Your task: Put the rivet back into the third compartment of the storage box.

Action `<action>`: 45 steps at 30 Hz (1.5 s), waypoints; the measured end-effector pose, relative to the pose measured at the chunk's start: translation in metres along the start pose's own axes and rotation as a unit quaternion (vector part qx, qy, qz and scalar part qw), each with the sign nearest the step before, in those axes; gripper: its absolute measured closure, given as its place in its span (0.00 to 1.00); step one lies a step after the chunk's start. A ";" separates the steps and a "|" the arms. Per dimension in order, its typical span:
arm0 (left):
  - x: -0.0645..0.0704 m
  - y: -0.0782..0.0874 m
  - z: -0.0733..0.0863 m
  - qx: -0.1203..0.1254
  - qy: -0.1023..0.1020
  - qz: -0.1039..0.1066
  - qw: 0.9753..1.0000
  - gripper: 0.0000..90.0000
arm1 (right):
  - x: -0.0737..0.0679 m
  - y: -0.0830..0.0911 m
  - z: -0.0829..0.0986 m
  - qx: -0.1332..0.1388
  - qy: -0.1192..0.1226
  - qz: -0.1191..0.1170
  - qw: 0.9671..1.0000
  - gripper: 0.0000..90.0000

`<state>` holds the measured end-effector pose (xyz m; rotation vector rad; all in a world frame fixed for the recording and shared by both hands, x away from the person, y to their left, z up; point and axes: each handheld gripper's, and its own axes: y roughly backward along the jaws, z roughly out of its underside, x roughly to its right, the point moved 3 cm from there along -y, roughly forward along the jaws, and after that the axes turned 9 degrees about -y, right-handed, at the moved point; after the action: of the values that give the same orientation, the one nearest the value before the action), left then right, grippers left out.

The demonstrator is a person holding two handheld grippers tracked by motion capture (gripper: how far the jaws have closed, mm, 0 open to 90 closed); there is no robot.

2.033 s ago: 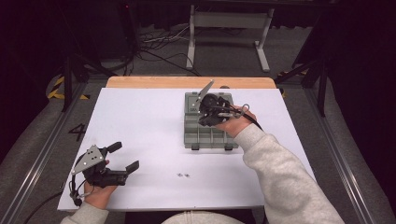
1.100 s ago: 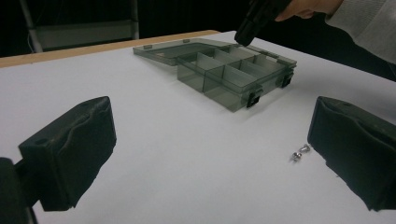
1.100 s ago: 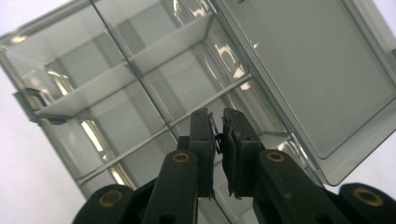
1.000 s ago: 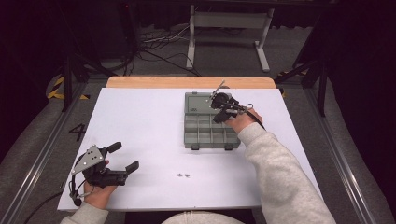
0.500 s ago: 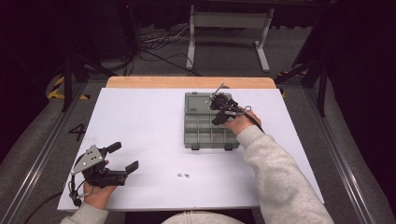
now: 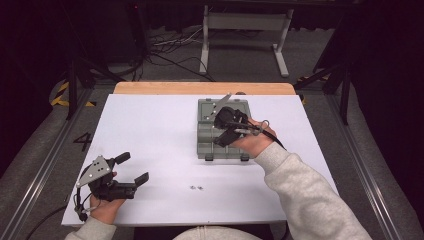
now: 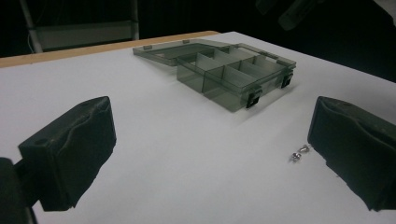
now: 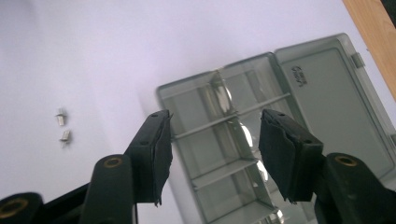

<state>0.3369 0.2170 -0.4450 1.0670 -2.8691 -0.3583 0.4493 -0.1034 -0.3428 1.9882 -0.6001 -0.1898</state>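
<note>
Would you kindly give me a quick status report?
Both tongs open, empty: left, right above organizer box. Box open, lid flat. Two small screws loose on table. Nothing blocking.

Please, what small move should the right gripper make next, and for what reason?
Probably it should draw back from the open box toward the two small metal parts on the white table. The right gripper hangs over the compartments with its fingers apart and holding nothing, the compartments look empty, and the parts lie loose nearer the person.
</note>
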 end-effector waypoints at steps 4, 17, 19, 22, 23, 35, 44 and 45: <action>0.000 0.001 0.000 0.000 -0.003 -0.001 1.000 0.02 | -0.017 0.004 0.001 0.010 0.015 -0.016 1.000 0.49; 0.000 0.002 0.000 -0.002 -0.004 0.000 1.000 0.02 | -0.069 -0.022 0.013 -0.004 0.059 -0.061 0.996 0.49; 0.000 0.002 0.000 -0.002 -0.004 0.000 1.000 0.02 | -0.073 -0.026 0.014 -0.004 0.066 -0.062 0.996 0.49; 0.001 0.002 0.000 -0.001 -0.002 0.000 1.000 0.02 | -0.087 -0.041 0.021 -0.022 0.067 -0.078 0.994 0.49; 0.001 0.002 0.000 -0.001 -0.002 0.000 1.000 0.02 | -0.089 -0.046 0.022 -0.023 0.071 -0.084 0.994 0.49; 0.001 0.001 0.000 -0.002 -0.003 0.001 1.000 0.02 | -0.105 -0.077 0.034 -0.067 0.084 -0.096 0.990 0.62; 0.001 0.002 0.000 0.000 -0.002 0.003 1.000 0.02 | -0.111 -0.092 0.037 -0.100 0.097 -0.104 0.985 0.79; 0.000 0.002 0.000 0.000 -0.002 0.004 1.000 0.02 | -0.111 -0.093 0.037 -0.101 0.096 -0.109 0.984 0.82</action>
<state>0.3355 0.2178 -0.4443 1.0558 -2.8752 -0.3604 0.3696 -0.0446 -0.4546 1.8455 -0.2295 -0.1814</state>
